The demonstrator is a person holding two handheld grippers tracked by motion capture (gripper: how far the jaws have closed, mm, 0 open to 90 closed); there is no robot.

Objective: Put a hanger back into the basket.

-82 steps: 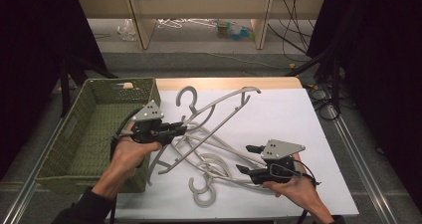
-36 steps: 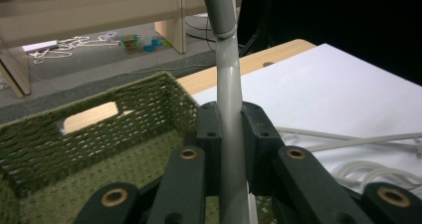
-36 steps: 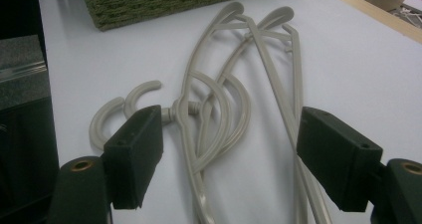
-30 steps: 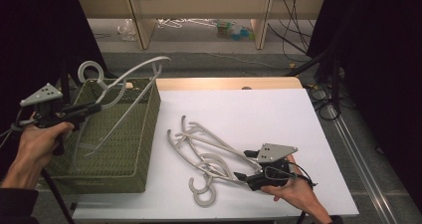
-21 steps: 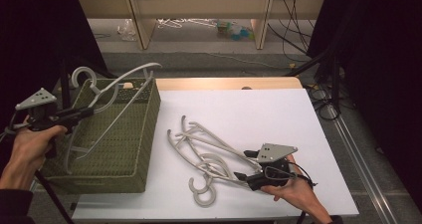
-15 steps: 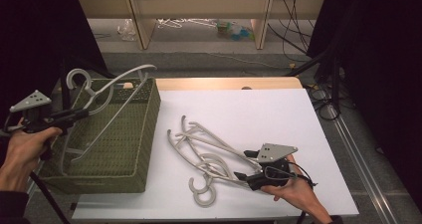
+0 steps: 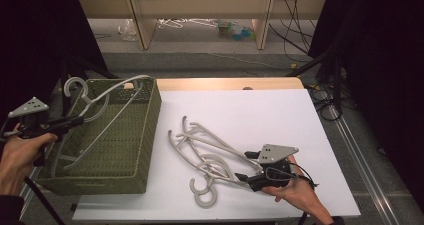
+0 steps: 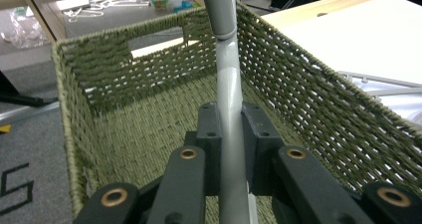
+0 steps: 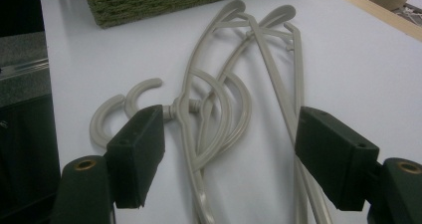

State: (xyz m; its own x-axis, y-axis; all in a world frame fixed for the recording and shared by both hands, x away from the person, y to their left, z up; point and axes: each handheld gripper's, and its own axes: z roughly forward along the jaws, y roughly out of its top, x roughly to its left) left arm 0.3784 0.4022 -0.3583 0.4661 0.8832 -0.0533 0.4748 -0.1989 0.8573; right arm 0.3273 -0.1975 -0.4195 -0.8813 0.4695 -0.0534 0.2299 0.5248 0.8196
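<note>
Grey hanger (image 7: 102,97), clenched in the left tool (image 7: 75,120) over the basket (image 7: 145,135), could snag the rim if lowered tilted; right tool (image 7: 245,177), released, straddles the bench (image 7: 260,110) hangers (image 7: 205,152).

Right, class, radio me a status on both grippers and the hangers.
Left gripper shut on grey hanger, over green basket. Right gripper open over hangers on table. Nothing blocking.

One hanger (image 7: 102,100) is held over the basket (image 7: 145,135) by the left gripper (image 7: 75,120), while two other hangers (image 7: 210,152) are laid on the table (image 7: 280,115) just before the right gripper (image 7: 246,177), between its jaws.
</note>
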